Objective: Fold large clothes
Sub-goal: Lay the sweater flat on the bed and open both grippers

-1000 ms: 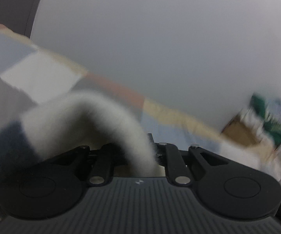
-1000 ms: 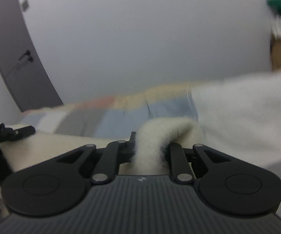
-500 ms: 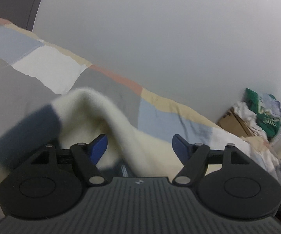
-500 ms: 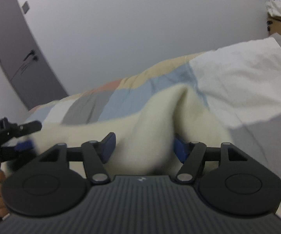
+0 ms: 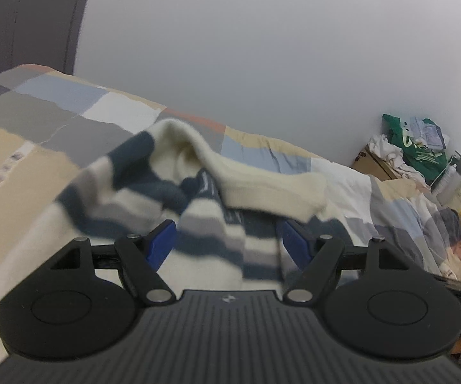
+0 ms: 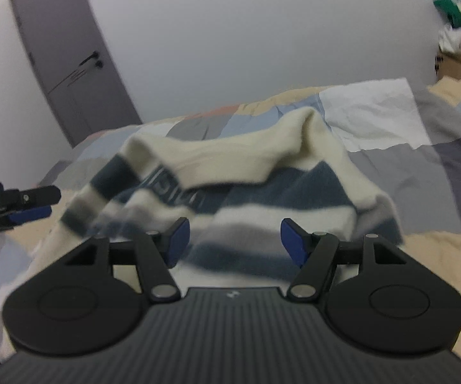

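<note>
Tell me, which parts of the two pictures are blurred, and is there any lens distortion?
Left wrist view: the cream and navy striped knitted sweater is smeared on its left part; the open left gripper is sharp. Right wrist view: the sweater's left sleeve is blurred, the open right gripper crisp. Both views: the grey door bends from fisheye distortion.

Cream sweater (image 5: 262, 188) with navy-grey stripes, pastel patchwork bedspread (image 5: 54, 112), grey door (image 6: 67, 64)

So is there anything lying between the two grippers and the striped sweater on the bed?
Nothing visible. The striped sweater lies on the patchwork quilt directly ahead of the open left gripper and the open right gripper, with no other object between them.
</note>
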Action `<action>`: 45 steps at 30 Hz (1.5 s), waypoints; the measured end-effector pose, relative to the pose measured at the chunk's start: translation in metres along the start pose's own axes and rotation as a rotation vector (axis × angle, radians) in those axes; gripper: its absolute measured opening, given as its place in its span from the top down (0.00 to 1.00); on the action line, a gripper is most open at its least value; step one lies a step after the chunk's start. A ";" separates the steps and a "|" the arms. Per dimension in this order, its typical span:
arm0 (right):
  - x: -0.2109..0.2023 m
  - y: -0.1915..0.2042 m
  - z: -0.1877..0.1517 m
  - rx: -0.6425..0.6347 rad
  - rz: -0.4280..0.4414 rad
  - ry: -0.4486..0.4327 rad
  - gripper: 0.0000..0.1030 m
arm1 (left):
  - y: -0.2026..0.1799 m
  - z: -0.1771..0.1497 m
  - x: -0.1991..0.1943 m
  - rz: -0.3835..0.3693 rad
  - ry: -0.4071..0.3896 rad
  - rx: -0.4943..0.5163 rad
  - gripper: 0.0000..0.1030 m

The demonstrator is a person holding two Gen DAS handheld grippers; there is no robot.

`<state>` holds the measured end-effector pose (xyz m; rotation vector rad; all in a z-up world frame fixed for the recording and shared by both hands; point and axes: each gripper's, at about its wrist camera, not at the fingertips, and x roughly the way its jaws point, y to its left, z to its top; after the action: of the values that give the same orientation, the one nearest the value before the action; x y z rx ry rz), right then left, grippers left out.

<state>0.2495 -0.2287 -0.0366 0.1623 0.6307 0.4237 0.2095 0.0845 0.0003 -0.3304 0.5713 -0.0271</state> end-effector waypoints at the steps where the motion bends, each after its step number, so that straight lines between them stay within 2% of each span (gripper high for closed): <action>1: -0.010 0.005 -0.005 -0.014 -0.007 -0.005 0.36 | -0.002 -0.006 -0.015 0.003 0.001 0.007 0.25; 6: -0.047 0.016 -0.034 -0.025 -0.011 0.010 0.34 | -0.003 -0.037 -0.059 0.024 -0.013 0.003 0.25; 10: -0.065 0.022 -0.052 -0.041 -0.019 0.026 0.34 | 0.004 -0.055 -0.074 0.057 -0.011 -0.011 0.25; 11: -0.067 0.023 -0.055 -0.043 -0.022 0.029 0.30 | 0.006 -0.058 -0.076 0.079 -0.015 -0.009 0.25; 12: -0.069 0.023 -0.060 -0.041 -0.027 0.035 0.18 | 0.008 -0.061 -0.079 0.110 -0.023 -0.002 0.25; 14: -0.069 0.020 -0.068 -0.027 -0.019 0.051 0.04 | 0.014 -0.063 -0.080 0.143 -0.035 0.012 0.25; 15: -0.067 0.020 -0.070 -0.019 -0.018 0.069 0.00 | 0.018 -0.063 -0.079 0.153 -0.030 0.008 0.25; 18: -0.055 0.017 -0.076 -0.007 -0.025 0.128 0.00 | 0.036 -0.062 -0.074 0.178 -0.002 -0.039 0.25; 21: -0.044 0.013 -0.079 0.000 -0.071 0.154 0.00 | 0.050 -0.061 -0.076 0.249 -0.012 -0.079 0.25; 25: -0.026 0.002 -0.089 0.038 -0.119 0.208 0.00 | 0.069 -0.057 -0.075 0.295 -0.012 -0.150 0.25; 31: -0.007 0.004 -0.101 0.039 -0.085 0.268 0.00 | 0.102 -0.053 -0.064 0.338 0.001 -0.273 0.24; 32: -0.005 0.006 -0.102 0.025 -0.079 0.274 0.03 | 0.108 -0.053 -0.065 0.352 -0.008 -0.299 0.25; 34: -0.003 0.009 -0.104 0.008 -0.080 0.276 0.19 | 0.119 -0.052 -0.066 0.368 -0.024 -0.352 0.25; 36: -0.005 0.007 -0.103 0.022 -0.092 0.273 0.44 | 0.132 -0.050 -0.069 0.358 -0.039 -0.413 0.25; 37: -0.007 0.005 -0.101 0.031 -0.103 0.265 0.52 | 0.137 -0.050 -0.070 0.351 -0.047 -0.436 0.25; 38: -0.011 0.000 -0.099 0.053 -0.119 0.254 0.75 | 0.142 -0.050 -0.072 0.345 -0.054 -0.465 0.25; 39: -0.014 -0.007 -0.096 0.093 -0.118 0.246 0.77 | 0.146 -0.051 -0.072 0.338 -0.057 -0.486 0.25; 41: -0.020 -0.028 -0.095 0.243 -0.063 0.233 0.78 | 0.151 -0.052 -0.071 0.321 -0.053 -0.524 0.25; 43: -0.026 -0.037 -0.095 0.305 -0.044 0.218 0.79 | 0.155 -0.055 -0.067 0.307 -0.041 -0.550 0.25; 45: -0.032 -0.039 -0.092 0.317 -0.039 0.195 0.80 | 0.156 -0.059 -0.062 0.314 -0.023 -0.559 0.25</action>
<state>0.1839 -0.2758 -0.1030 0.4127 0.8905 0.3014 0.1157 0.2218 -0.0625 -0.7784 0.5962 0.4453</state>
